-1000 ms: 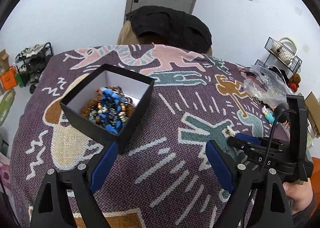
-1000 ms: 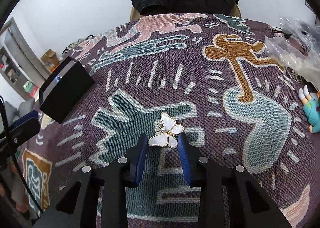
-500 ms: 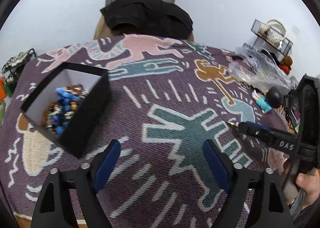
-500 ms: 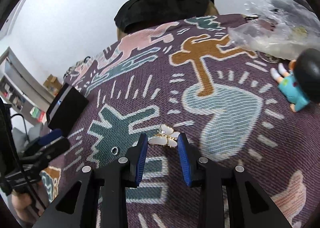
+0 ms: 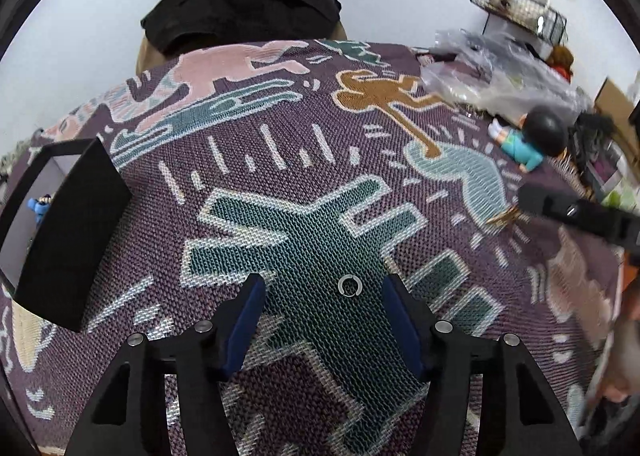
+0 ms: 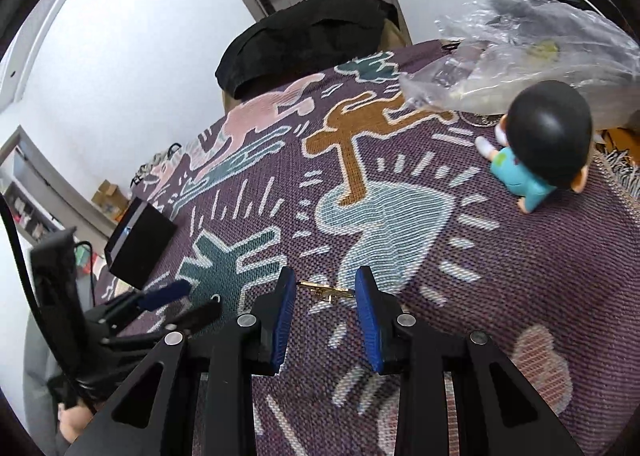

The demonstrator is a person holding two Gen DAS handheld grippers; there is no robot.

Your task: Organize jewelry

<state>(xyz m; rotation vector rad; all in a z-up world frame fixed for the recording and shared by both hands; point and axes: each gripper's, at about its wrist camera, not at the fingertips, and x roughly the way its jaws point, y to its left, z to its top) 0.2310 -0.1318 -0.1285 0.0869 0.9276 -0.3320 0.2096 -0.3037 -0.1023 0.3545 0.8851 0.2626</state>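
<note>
A small silver ring (image 5: 349, 285) lies on the teal figure of the woven cloth (image 5: 280, 160). My left gripper (image 5: 323, 288) stands over it, pointing steeply down. Its jaws are closing with the ring between the blue pads, and the pads do not touch it. The black jewelry box (image 5: 60, 232) sits at the left and holds blue beads (image 5: 38, 208). My right gripper (image 6: 326, 296) is shut on a gold butterfly brooch (image 6: 326, 290), seen edge-on between its pads just above the cloth. The left gripper (image 6: 192, 298) shows at the lower left of the right wrist view.
A doll in a teal outfit (image 6: 536, 152) lies at the right. Behind it sit crumpled plastic bags (image 6: 520, 56) and a wire basket (image 5: 516, 4). A chair draped with a black garment (image 5: 240, 8) stands past the far edge. A fringed cloth edge (image 6: 620, 172) runs along the right.
My left gripper moved right from the box to the ring, and its jaws narrowed. My right gripper carried the brooch right toward the doll and rolled, so the brooch turned edge-on.
</note>
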